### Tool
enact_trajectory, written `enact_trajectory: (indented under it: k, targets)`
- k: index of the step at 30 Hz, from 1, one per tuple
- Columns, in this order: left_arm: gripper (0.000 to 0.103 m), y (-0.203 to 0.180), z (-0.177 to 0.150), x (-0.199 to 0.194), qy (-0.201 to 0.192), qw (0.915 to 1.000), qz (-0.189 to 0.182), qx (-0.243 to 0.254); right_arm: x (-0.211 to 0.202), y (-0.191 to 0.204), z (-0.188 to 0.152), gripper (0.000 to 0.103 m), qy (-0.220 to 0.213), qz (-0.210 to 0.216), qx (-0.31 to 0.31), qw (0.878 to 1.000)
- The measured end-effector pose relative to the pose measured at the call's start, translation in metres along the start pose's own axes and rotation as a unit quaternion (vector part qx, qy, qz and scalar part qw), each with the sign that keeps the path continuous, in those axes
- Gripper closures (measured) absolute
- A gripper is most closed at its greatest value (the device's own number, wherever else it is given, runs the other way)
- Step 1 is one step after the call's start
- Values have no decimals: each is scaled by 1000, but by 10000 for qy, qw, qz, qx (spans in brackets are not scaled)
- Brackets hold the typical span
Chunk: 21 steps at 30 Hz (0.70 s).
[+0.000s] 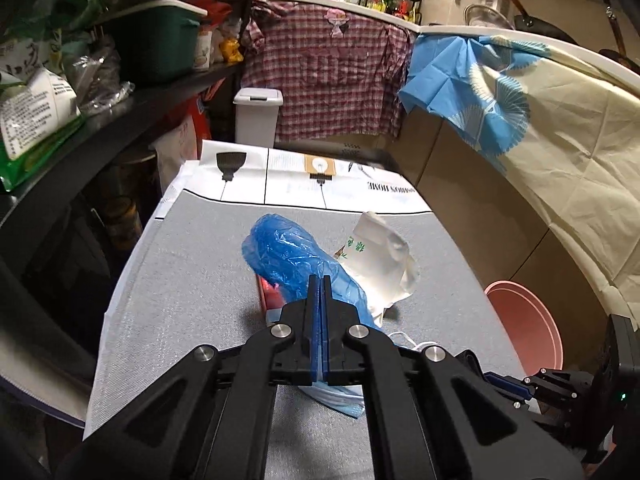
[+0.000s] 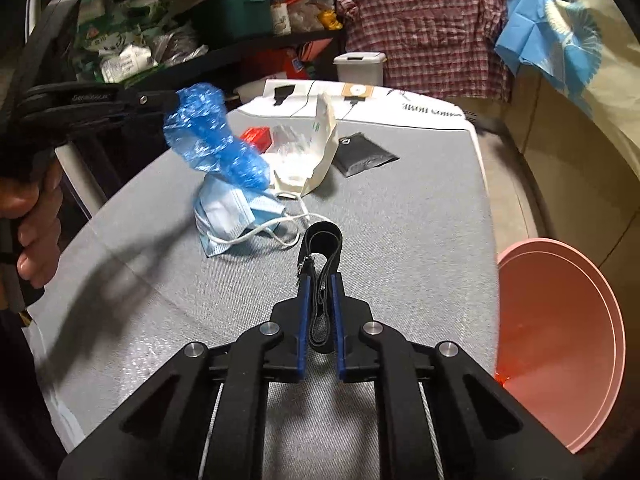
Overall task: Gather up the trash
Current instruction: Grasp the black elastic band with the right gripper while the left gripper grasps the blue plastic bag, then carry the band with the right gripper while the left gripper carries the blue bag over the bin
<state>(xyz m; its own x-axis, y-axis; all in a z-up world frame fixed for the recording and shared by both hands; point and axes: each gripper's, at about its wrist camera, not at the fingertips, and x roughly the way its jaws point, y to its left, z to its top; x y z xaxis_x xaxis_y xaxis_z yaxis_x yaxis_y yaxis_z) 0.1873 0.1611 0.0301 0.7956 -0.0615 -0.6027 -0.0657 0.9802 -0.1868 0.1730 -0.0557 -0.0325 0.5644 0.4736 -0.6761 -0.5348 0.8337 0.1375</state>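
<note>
We find the left gripper (image 1: 319, 280) pinched tight on a blue bag (image 1: 296, 256), which hangs lifted off the grey table (image 1: 180, 280). In the right wrist view the same gripper (image 2: 172, 100) enters from 9 o'clock, held roughly level, with the person's hand (image 2: 36, 216) wrapped round its handle at the left edge; the bag (image 2: 212, 140) droops from its tip over the masks (image 2: 232, 216).

The right gripper (image 2: 320, 280) points toward 12 o'clock, low over the table (image 2: 400, 240), its tongs narrowed on a black strap (image 2: 322, 248) — the loop stands up between the pads. In the left wrist view this gripper (image 1: 516, 390) shows at 4 o'clock, seen side-on.

Remaining trash on the table, at 12 o'clock of the right gripper: masks with white ear loops, a white carton (image 2: 316, 160) just beyond them, a red pack (image 2: 258, 138) at 11 o'clock of the carton, and a black pouch (image 2: 362, 154) at 3 o'clock of it.

A pink bin (image 2: 560, 340) stands off the table's edge at 3 o'clock — apart from both grippers.
</note>
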Motion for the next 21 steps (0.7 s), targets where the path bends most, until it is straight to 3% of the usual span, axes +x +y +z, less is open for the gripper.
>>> enact_trajectory:
  k: [21]
  targets:
    - [102,-25,-12,-57,-356,9988,-267,206,-70,-12,-4,93,-574,-259,412,9972]
